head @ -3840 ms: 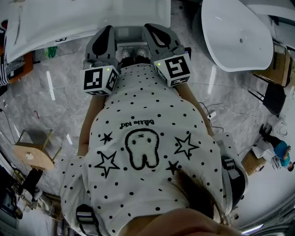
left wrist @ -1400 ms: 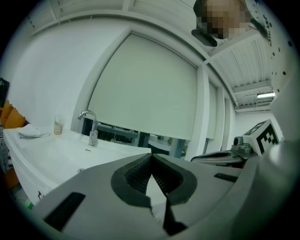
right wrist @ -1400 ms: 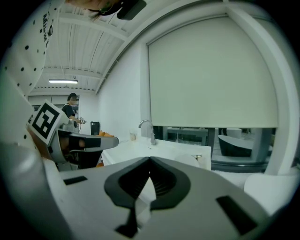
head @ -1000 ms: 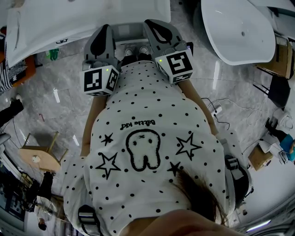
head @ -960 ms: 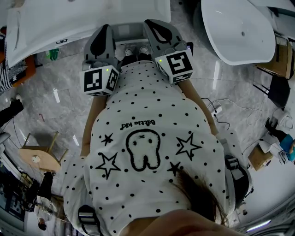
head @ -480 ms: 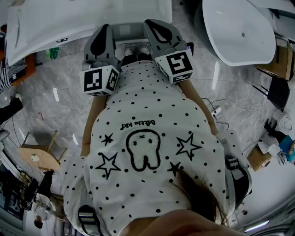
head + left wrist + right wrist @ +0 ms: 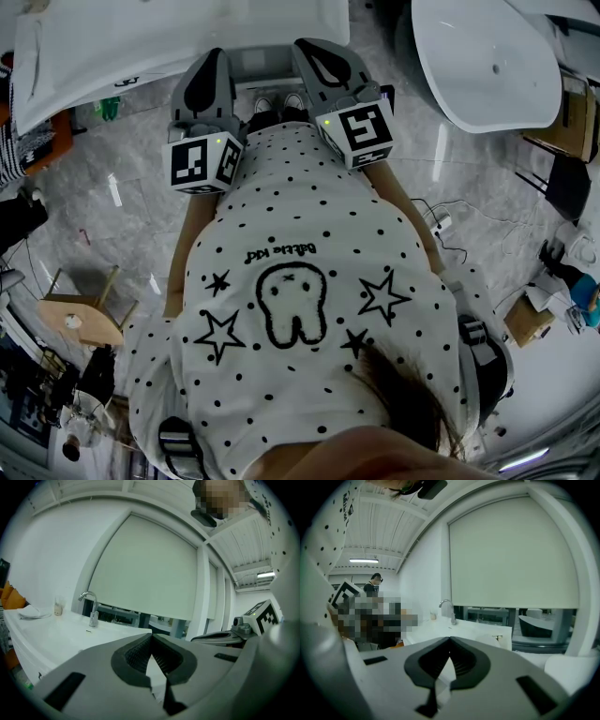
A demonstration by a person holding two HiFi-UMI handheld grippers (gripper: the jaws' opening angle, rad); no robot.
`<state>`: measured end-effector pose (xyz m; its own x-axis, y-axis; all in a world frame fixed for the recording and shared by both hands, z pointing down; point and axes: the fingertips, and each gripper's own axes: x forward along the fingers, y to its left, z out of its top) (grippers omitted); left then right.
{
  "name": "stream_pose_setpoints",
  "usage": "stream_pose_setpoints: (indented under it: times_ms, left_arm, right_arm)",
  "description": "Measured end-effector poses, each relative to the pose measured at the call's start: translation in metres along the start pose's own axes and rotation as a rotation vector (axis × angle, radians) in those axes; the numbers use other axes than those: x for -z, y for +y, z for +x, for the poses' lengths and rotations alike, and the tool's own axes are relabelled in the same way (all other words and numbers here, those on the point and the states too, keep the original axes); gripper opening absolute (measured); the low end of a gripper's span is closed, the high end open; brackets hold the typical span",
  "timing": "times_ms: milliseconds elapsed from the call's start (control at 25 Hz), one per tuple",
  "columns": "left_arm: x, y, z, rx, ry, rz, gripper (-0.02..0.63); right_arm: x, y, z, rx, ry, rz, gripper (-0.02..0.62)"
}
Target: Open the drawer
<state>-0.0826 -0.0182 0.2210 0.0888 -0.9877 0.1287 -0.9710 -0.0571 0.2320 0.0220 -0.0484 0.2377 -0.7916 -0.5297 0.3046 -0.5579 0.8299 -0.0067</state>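
In the head view my left gripper (image 7: 216,58) and right gripper (image 7: 309,47) are held side by side in front of the person's dotted shirt, pointing at a long white counter (image 7: 141,37). Between them, under the counter's edge, shows a pale flat rectangle (image 7: 261,66); I cannot tell whether it is the drawer. In the left gripper view the left gripper (image 7: 151,634) is shut with nothing between its pads. The right gripper (image 7: 450,639) in its own view is likewise shut and empty. Neither gripper touches anything.
A chrome tap (image 7: 89,603) and a small cup (image 7: 57,606) stand on the counter. A white tub (image 7: 483,66) is at the upper right, a wooden stool (image 7: 75,319) at the left, and cables (image 7: 441,220) lie on the marble floor. Shoes (image 7: 277,103) show below the grippers.
The head view has shifted a little since the oldest frame. Both grippers keep their places and stay shut.
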Motion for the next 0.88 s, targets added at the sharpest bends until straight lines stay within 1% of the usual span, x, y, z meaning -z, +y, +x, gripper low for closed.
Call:
stream_pose_setpoints:
  times_ms: [880]
  left_arm:
    - [-0.0019, 0.0058, 0.0003, -0.013, 0.002, -0.004, 0.005]
  right_arm:
    - [-0.0026, 0.0018, 0.0054, -0.013, 0.003, -0.009, 0.014]
